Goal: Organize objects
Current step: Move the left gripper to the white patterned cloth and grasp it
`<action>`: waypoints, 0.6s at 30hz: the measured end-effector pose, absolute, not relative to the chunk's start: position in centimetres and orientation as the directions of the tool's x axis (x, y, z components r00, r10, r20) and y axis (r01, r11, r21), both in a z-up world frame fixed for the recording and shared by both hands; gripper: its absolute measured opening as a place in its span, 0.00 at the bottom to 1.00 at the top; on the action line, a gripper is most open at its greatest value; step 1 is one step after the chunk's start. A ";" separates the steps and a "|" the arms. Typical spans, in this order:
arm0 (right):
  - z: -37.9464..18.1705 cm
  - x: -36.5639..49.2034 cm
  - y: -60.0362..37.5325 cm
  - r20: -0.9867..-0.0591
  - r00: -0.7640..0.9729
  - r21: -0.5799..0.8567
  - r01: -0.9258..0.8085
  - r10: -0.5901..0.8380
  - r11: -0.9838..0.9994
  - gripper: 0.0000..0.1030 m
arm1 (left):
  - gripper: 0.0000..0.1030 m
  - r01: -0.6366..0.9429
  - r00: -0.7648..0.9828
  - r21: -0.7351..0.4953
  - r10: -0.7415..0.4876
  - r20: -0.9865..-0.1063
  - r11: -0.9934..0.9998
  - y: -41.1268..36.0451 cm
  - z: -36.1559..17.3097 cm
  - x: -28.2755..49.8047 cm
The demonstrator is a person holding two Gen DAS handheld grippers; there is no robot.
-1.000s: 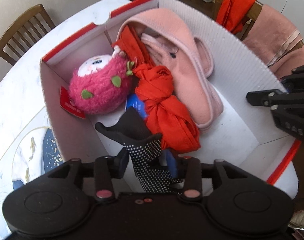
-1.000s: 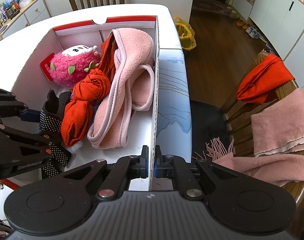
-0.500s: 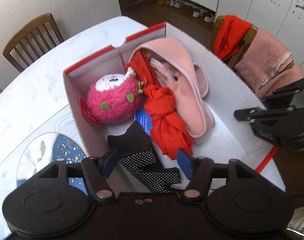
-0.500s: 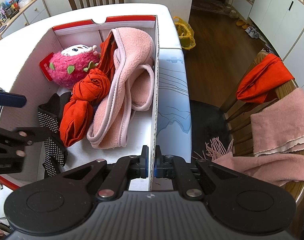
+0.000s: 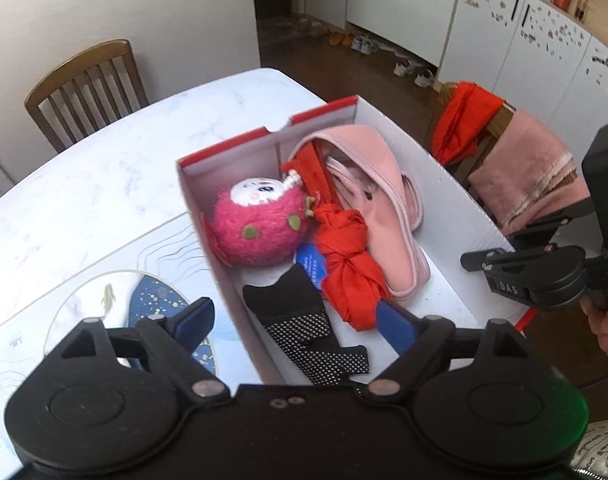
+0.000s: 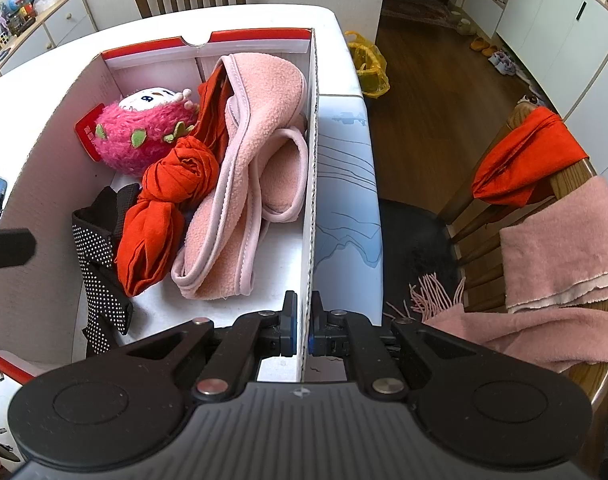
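Observation:
A white cardboard box with red rims (image 5: 435, 168) (image 6: 309, 184) stands on the table. In it lie a pink plush toy (image 5: 258, 230) (image 6: 144, 136), a knotted red cloth (image 5: 345, 264) (image 6: 164, 204), a folded pink fleece (image 5: 383, 196) (image 6: 248, 168) and a black dotted glove (image 5: 304, 320) (image 6: 98, 248). My left gripper (image 5: 300, 322) is open and empty, raised above the box's near end. My right gripper (image 6: 302, 330) is shut on the box's right wall; it also shows in the left wrist view (image 5: 531, 272).
A patterned mat (image 5: 104, 280) covers the white table (image 5: 84, 184). A chair (image 6: 543, 216) at the right carries a red cloth (image 6: 523, 160) and pink scarves (image 6: 559, 248). Another wooden chair (image 5: 84, 88) stands behind the table. Cabinets (image 5: 503, 28) line the far wall.
My left gripper has let go of the black dotted glove, opened and lifted up and back. The glove now lies in the box. My right gripper has not moved.

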State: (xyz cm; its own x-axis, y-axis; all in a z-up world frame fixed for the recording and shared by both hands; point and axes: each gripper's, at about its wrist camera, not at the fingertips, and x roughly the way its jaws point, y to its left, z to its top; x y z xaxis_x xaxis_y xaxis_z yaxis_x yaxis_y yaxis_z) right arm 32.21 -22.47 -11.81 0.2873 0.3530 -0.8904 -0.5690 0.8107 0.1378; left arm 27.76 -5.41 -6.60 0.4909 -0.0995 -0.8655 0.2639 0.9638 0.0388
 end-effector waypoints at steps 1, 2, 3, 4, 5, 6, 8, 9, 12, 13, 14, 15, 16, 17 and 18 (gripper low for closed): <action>-11.8 32.2 -22.5 -0.889 0.288 0.139 -0.568 0.355 0.811 0.04 | 0.88 0.256 0.496 0.035 -0.100 -0.862 0.966 -5.1 -6.4 27.7; -11.8 32.2 -22.5 -0.888 0.289 0.141 -0.568 0.357 0.811 0.04 | 0.90 0.247 0.502 0.030 -0.101 -0.859 0.969 -4.8 -6.2 27.6; -11.8 32.2 -22.5 -0.888 0.290 0.141 -0.568 0.357 0.811 0.04 | 0.92 0.236 0.509 0.026 -0.101 -0.855 0.971 -4.4 -6.0 27.5; -11.8 32.2 -22.4 -0.888 0.291 0.140 -0.567 0.356 0.811 0.04 | 0.93 0.226 0.517 0.021 -0.102 -0.850 0.974 -4.0 -5.8 27.4; -11.7 32.2 -22.4 -0.888 0.292 0.138 -0.568 0.356 0.811 0.04 | 0.94 0.218 0.525 0.015 -0.104 -0.845 0.976 -3.6 -5.7 27.2; -11.7 32.1 -22.4 -0.887 0.294 0.136 -0.568 0.355 0.811 0.04 | 0.95 0.209 0.531 0.011 -0.104 -0.841 0.978 -3.1 -5.5 27.1; -11.7 32.1 -22.4 -0.887 0.296 0.135 -0.567 0.354 0.813 0.04 | 0.97 0.186 0.542 0.007 -0.097 -0.835 0.982 -2.0 -5.1 26.9; -11.7 32.1 -22.4 -0.888 0.296 0.136 -0.564 0.353 0.814 0.04 | 0.97 0.173 0.544 0.004 -0.092 -0.834 0.985 -1.4 -5.0 26.8; -11.7 32.1 -22.4 -0.888 0.295 0.139 -0.559 0.353 0.817 0.04 | 0.98 0.134 0.551 -0.011 -0.084 -0.830 0.991 0.6 -4.6 26.5; -11.7 32.1 -22.4 -0.888 0.296 0.138 -0.559 0.352 0.818 0.04 | 0.99 0.119 0.557 -0.008 -0.074 -0.827 0.993 1.3 -4.5 26.4; -11.6 32.0 -22.4 -0.888 0.296 0.138 -0.557 0.351 0.819 0.04 | 0.99 0.107 0.561 -0.007 -0.066 -0.825 0.994 2.0 -4.4 26.3; -11.6 32.0 -22.4 -0.889 0.297 0.137 -0.556 0.350 0.820 0.04 | 0.99 0.096 0.564 -0.005 -0.059 -0.824 0.995 2.7 -4.3 26.2; -11.6 32.0 -22.4 -0.889 0.297 0.137 -0.555 0.349 0.821 0.04 | 0.99 0.081 0.567 -0.003 -0.049 -0.822 0.997 3.4 -4.3 26.2; -11.6 32.0 -22.3 -0.889 0.297 0.136 -0.553 0.347 0.822 0.04 | 0.99 0.064 0.569 -0.003 -0.039 -0.821 0.998 4.1 -4.3 26.1; -11.6 32.0 -22.3 -0.890 0.298 0.135 -0.552 0.346 0.823 0.04 | 0.99 0.050 0.569 -0.002 -0.030 -0.822 0.999 4.9 -4.3 26.0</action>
